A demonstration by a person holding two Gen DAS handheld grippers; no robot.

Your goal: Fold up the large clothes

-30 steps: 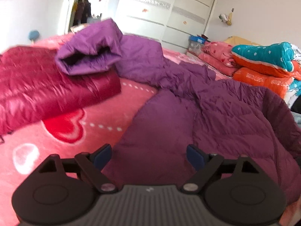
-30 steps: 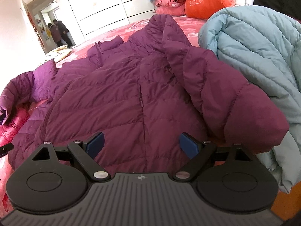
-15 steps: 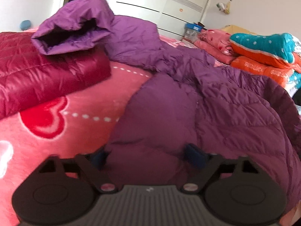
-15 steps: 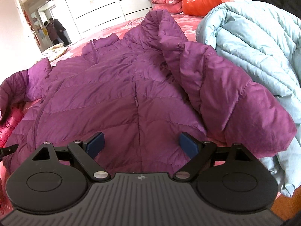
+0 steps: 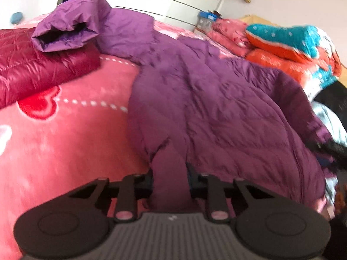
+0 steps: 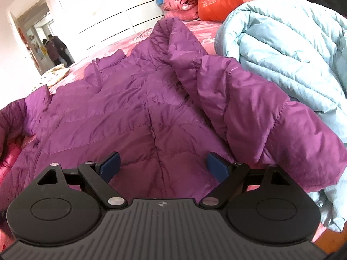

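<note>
A bed covered by a pink fleece blanket with red hearts [image 5: 65, 147] is seen, and across it a large purple quilted down jacket [image 5: 216, 112] is spread flat, front upward. A pale blue puffer jacket [image 6: 292, 49] is heaped just beside the purple jacket's right sleeve, which is draped against it. On the jacket's other side a folded shiny crimson puffer coat [image 5: 43, 69] is laid, and the purple jacket's left cuff is rested on top of it. Beyond the jacket, rolled orange and teal bedding [image 5: 292, 49] is stacked. The jacket's hem is bunched between the closing jaws of the left gripper [image 5: 169, 173], and fabric is pressed by both sides. The right gripper [image 6: 162, 166] is held over the jacket's lower front near the zip, jaws spread wide, nothing gripped.
</note>
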